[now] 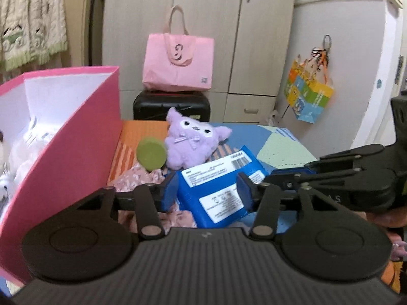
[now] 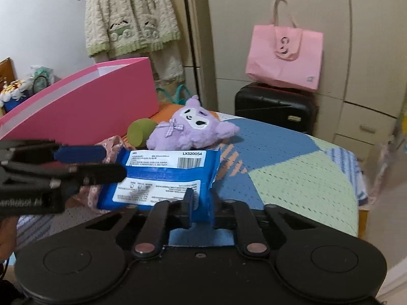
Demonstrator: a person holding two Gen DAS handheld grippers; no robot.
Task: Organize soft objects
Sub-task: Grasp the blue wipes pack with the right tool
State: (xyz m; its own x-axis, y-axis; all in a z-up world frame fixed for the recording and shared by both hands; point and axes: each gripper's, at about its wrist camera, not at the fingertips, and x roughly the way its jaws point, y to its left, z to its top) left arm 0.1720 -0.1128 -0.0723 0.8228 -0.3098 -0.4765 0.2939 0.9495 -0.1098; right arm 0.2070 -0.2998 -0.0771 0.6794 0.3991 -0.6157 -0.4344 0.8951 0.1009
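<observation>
Right up close, the right gripper (image 2: pixel 201 209) is pinching the near edge of the blue packet (image 2: pixel 162 178), its jaws closed tight on the wrapper. On the packet's white label I am reading "LX320054" beside a barcode; the smaller print is staying too blurred to make out. Over on the other side the left gripper (image 1: pixel 206 190) is standing partly open with the packet between its blue pads, though whether those pads are pressing on it I cannot tell. That packet is lying on the patterned bedspread (image 2: pixel 292 172), just in front of the purple plush toy (image 2: pixel 193 129) and a green round cushion (image 2: pixel 138 131), with pink floral cloth (image 1: pixel 137 178) beneath. Only the left view is looking inside the pink box (image 1: pixel 71 137), showing white soft things there. Only the right view is catching the cream cardigan (image 2: pixel 129 17) hanging whole. Both are showing the pink tote bag (image 1: pixel 178 63) on a black suitcase (image 1: pixel 173 105).
</observation>
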